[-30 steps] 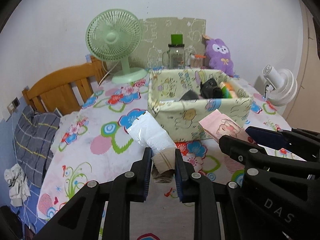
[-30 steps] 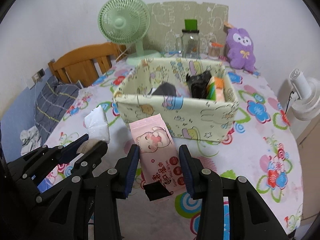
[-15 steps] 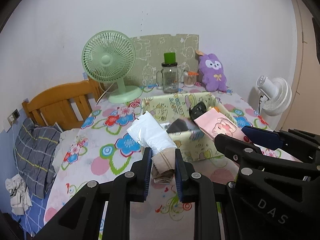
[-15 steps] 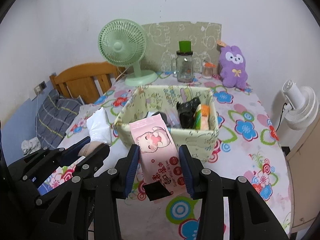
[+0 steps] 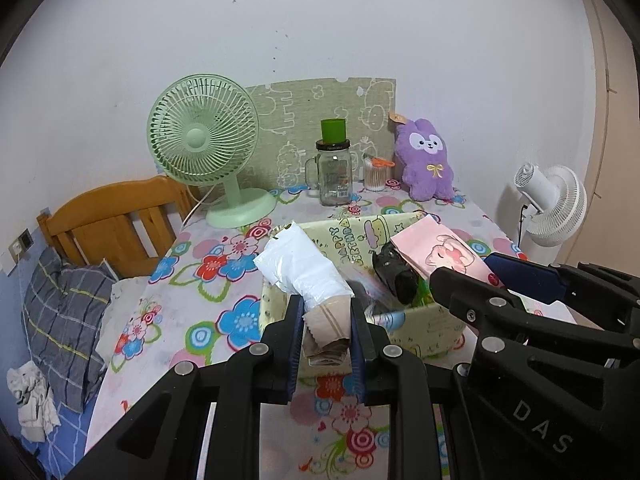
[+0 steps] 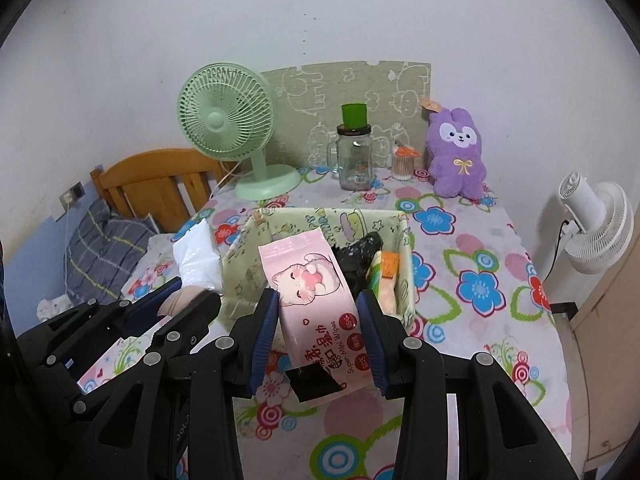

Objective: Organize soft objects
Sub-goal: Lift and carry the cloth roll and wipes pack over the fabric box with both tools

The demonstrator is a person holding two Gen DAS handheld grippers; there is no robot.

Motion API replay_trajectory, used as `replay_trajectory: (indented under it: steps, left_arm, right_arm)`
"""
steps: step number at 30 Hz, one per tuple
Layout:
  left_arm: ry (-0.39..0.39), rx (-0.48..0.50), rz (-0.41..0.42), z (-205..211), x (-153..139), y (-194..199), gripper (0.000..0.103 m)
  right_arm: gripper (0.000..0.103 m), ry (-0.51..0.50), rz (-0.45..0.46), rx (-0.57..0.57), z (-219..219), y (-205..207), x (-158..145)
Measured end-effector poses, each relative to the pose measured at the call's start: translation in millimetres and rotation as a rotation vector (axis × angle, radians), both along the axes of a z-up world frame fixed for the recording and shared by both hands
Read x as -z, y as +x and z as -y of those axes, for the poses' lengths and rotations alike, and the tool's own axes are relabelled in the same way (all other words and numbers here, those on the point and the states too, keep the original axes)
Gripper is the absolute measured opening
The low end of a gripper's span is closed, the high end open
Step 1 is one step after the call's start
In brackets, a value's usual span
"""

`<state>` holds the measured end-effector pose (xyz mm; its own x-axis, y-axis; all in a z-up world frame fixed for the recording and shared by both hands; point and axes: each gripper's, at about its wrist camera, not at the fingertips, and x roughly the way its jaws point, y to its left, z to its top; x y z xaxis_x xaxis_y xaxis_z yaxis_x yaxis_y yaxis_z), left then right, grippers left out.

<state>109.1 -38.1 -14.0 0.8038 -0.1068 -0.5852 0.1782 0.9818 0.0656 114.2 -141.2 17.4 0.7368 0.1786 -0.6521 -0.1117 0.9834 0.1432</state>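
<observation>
While the left gripper is clamped on a white plastic bag with a brownish folded cloth at its lower end, the right gripper is clamped on a pink pack of wipes. Both bundles are held in the air at the near side of the cream patterned box on the flowered tablecloth, the bag over its left edge and the wipes tilting over its opening. Inside the box lie a black bag and an orange and green packet. Behind the box stand a green fan, a glass jar with a green cup on top and a purple plush rabbit
</observation>
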Motion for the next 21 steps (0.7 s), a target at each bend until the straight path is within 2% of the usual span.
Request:
replay_trajectory:
  steps: [17, 21]
  left_arm:
    - [-0.034, -0.032, -0.034, 7.7, 15.5, 54.9, 0.021]
    - [-0.024, -0.029, -0.039, 9.9, 21.6, 62.8, 0.026]
  right_arm:
    - [0.044, 0.026, -0.006, 0.004, 10.7, 57.0, 18.9]
    - [0.044, 0.04, -0.019, -0.003, 10.0, 67.1, 26.6]
